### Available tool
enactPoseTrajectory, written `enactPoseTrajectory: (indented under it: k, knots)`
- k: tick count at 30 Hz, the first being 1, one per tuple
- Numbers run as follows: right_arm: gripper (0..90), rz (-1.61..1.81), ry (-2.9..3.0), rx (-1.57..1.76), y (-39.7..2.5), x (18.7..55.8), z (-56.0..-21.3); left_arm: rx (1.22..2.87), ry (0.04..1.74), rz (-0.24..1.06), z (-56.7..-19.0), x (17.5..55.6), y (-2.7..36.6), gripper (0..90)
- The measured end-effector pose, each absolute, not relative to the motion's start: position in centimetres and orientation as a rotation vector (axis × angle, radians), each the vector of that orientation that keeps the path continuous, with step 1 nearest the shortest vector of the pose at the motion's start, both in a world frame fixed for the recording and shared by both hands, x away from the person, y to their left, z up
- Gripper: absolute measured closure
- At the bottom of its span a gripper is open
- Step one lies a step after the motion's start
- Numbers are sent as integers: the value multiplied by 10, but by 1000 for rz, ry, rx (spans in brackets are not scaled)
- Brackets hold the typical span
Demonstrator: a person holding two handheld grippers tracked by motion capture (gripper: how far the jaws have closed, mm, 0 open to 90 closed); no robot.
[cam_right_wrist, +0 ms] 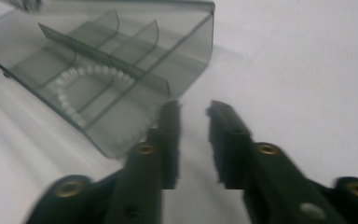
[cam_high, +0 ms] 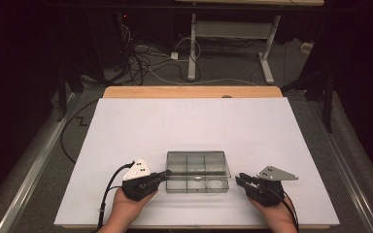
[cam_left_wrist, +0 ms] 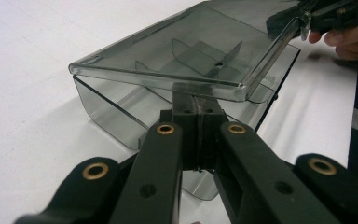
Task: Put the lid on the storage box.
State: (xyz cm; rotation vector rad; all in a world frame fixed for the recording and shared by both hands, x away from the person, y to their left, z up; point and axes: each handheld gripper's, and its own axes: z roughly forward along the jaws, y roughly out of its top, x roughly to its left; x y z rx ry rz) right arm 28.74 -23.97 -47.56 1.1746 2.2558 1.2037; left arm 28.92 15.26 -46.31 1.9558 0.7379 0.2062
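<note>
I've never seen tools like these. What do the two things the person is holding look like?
Each hand-held gripper is black: the left one and the right one have two long jaws with brass-coloured rivets. A pale three-cornered plate with small dots tops each, and a black cable trails back. No sleeves cover the forearms.

the compartment box (cam_high: 197, 171) sits on the table (cam_high: 194, 121), toward its near edge. the left gripper (cam_high: 161, 175) is at the box's left side, the right gripper (cam_high: 239, 179) just right of it. a bead string (cam_right_wrist: 91, 88) lies in the box's compartments.
</note>
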Motion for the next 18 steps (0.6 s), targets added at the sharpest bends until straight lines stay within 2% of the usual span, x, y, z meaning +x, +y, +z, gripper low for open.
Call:
enactPoseTrajectory:
  k: [3, 5, 10, 18]
  knots:
    - [506, 1168, 2278, 1174, -242, 285, -478, 1956, 729, 219, -464, 286, 153, 876]
    - [344, 1148, 2294, 1166, -242, 283, -479, 1964, 726, 223, -465, 285, 154, 877]
    - [9, 1091, 2274, 1191, -243, 279, -478, 1975, 729, 226, -466, 282, 155, 876]
    - [5, 1071, 2274, 1229, -250, 279, -483, 1984, 739, 235, -470, 279, 159, 876]
